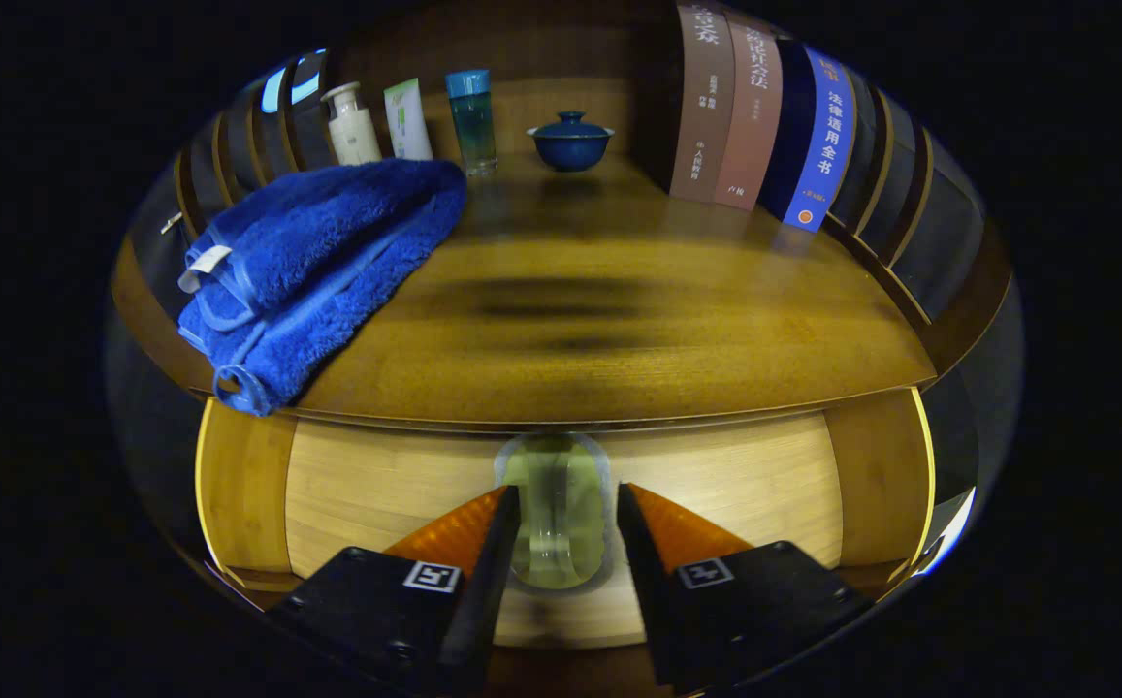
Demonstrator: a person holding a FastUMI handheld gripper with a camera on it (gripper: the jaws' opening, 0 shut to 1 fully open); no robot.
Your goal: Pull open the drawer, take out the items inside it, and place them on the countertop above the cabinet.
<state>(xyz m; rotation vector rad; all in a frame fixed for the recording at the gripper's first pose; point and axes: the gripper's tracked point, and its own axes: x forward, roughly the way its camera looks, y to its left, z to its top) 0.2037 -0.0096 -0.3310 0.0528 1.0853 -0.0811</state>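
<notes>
Down in the open drawer (376, 485), right between the gripper (568, 504) fingers, sits a clear glass jar or cup (556, 509) with a greenish tint – hard to say exactly which it is. The fingers are spread, one on each side of it, and as far as I can tell they're just beside the glass rather than pressing on it, so no real pinch. The drawer has a pale wood floor, and the jar stands upright near its middle, just below the front edge of the counter (619, 330).

Up on the counter above the cabinet, a folded blue towel (318, 262) lies on the left side, its near end hanging a bit over the front edge. Behind it, along the back, there's a small cream pump bottle (351, 124), a white-and-green tube (407, 119) standing upright, and a tall teal bottle (472, 121) – all lined up close together. A little to their right sits a dark blue lidded bowl (570, 142). Over on the right stands a row of books (754, 116), upright with spines facing out, well apart from the towel. The middle of the counter is bare wood with a dark shadow across it.
</notes>
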